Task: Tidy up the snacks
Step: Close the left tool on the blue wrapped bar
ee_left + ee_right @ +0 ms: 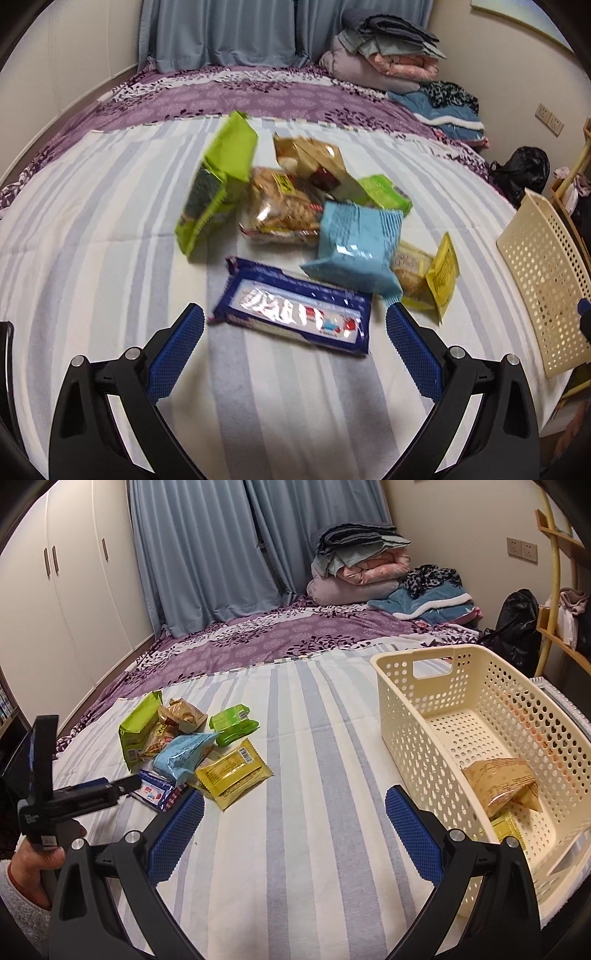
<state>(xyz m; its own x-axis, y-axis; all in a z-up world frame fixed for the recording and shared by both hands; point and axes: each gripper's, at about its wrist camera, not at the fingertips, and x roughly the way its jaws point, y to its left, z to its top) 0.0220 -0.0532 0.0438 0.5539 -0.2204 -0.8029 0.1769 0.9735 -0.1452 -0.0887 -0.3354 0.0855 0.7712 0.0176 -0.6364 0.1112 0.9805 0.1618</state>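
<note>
A pile of snack packs lies on the striped bedsheet. Nearest my left gripper (294,322) is a dark blue pack (295,314), just ahead of the open, empty jaws. Behind it lie a light blue bag (356,243), a lime green bag (218,184), a clear biscuit pack (280,210), a brown pack (317,158) and a yellow pack (441,275). My right gripper (294,810) hovers open over bare sheet, between the yellow pack (232,773) and the cream perforated basket (417,716). A tan pack (498,782) and a small yellow-green packet (511,829) lie inside the basket.
The left tool (74,794), held by a hand (33,864), shows at the left of the right wrist view. Folded blankets (354,565) and clothes are stacked at the far end of the bed. White wardrobes (62,590) stand left, a wooden shelf (565,635) and a black bag (517,627) right.
</note>
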